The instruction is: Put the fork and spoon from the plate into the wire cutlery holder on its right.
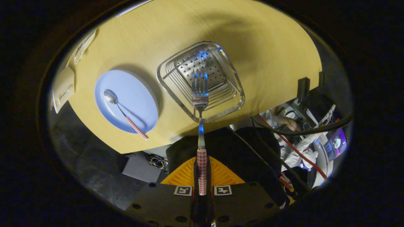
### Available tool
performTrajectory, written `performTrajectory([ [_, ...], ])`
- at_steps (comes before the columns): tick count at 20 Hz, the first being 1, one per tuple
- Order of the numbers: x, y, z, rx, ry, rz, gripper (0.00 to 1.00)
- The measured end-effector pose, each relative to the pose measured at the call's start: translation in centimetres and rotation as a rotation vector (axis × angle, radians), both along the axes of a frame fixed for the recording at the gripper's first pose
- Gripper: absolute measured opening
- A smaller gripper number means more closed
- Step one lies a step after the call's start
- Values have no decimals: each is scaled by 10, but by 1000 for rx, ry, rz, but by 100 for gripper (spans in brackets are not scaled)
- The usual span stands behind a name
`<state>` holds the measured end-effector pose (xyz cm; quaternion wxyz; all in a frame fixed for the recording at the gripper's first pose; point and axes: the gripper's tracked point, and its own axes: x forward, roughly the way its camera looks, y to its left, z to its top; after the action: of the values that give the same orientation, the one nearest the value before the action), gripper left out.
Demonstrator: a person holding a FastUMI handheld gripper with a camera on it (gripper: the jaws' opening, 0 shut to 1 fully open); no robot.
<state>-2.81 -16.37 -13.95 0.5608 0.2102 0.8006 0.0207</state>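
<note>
Your claw (202, 176) is clamped on the fork (200, 104), both fingers pressing the red-and-white checked handle from either side. The fork runs straight ahead from the fingers, metal neck first, then the head, with the tines pointing away from you. The tines sit over the open mouth of the wire cutlery holder (201, 80), above its perforated metal floor; whether they touch anything inside cannot be told from this high angle. The neck of the fork crosses the holder's near rim.

The holder is a square basket of stacked wire rings with rounded corners, standing on the yellow wooden worktop (252, 37) close to its near edge. Just to its left lies the pale blue plate (139, 85), near the holder but not touching it. The spoon (124, 112) rests on the plate, bowl toward the plate's far left side and its checked handle slanting back toward you, the end of the handle overhanging the plate's near rim.

Farther left, at the worktop's edge, you see a light-coloured flat object (63, 88) and, beyond it, a small card or packet (83, 47); what they are is unclear.

Below the worktop's near edge a dark cloth mass lies ahead of your fingers. To the right of it a thick black cable (303, 130) and a red cable (296, 151) cross in front of cluttered equipment.
</note>
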Motion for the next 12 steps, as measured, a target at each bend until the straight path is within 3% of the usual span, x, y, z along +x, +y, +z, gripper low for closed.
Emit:
performTrajectory([
  [5, 17, 1, -7, 30, 56, 25, 13],
  [12, 28, 0, -12, 19, 43, 9, 58],
])
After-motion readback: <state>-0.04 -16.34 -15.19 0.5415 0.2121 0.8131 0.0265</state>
